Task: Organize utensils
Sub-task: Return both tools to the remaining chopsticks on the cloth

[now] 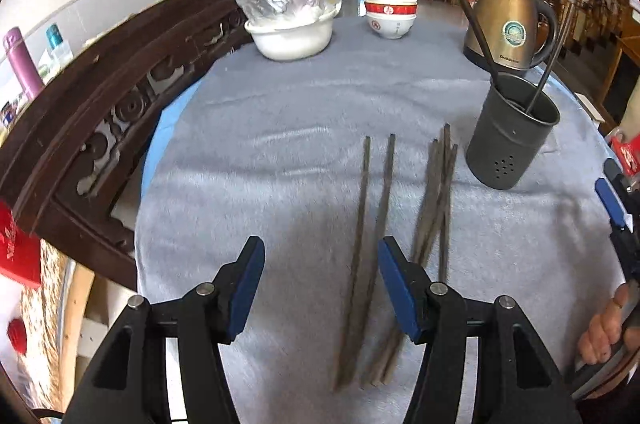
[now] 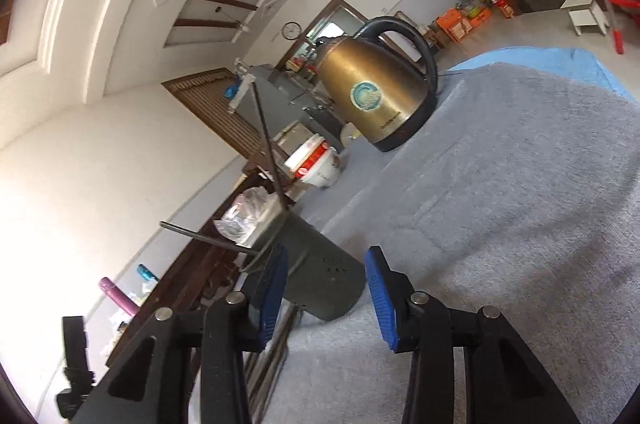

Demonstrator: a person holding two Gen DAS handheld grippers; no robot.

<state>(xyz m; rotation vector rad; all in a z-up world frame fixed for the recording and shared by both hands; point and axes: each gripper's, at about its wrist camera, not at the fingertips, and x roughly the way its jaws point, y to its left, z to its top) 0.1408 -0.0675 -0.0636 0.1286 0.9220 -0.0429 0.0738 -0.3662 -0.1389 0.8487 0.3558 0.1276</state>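
Note:
Several dark chopsticks lie on the grey cloth (image 1: 280,152). One pair (image 1: 362,224) runs lengthwise under the gap of my left gripper (image 1: 320,244), nearer its right-hand finger. A loose bundle (image 1: 438,200) lies just right of that finger. The left gripper is open, with nothing pressed between its blue pads. A dark grey holder (image 1: 508,144) with two chopsticks (image 1: 464,4) standing in it is at the right. My right gripper (image 2: 326,250) is open and rolled sideways. The holder (image 2: 320,276) shows beyond its fingertips, and I cannot tell whether they touch it. The right gripper (image 1: 616,208) also shows at the edge of the left wrist view.
A brass kettle (image 1: 508,20) stands behind the holder. Stacked bowls (image 1: 390,12) and a white basin (image 1: 292,36) with a plastic bag sit at the far edge. A carved wooden rail (image 1: 100,112) borders the left side. A hand (image 1: 604,336) is at the right edge.

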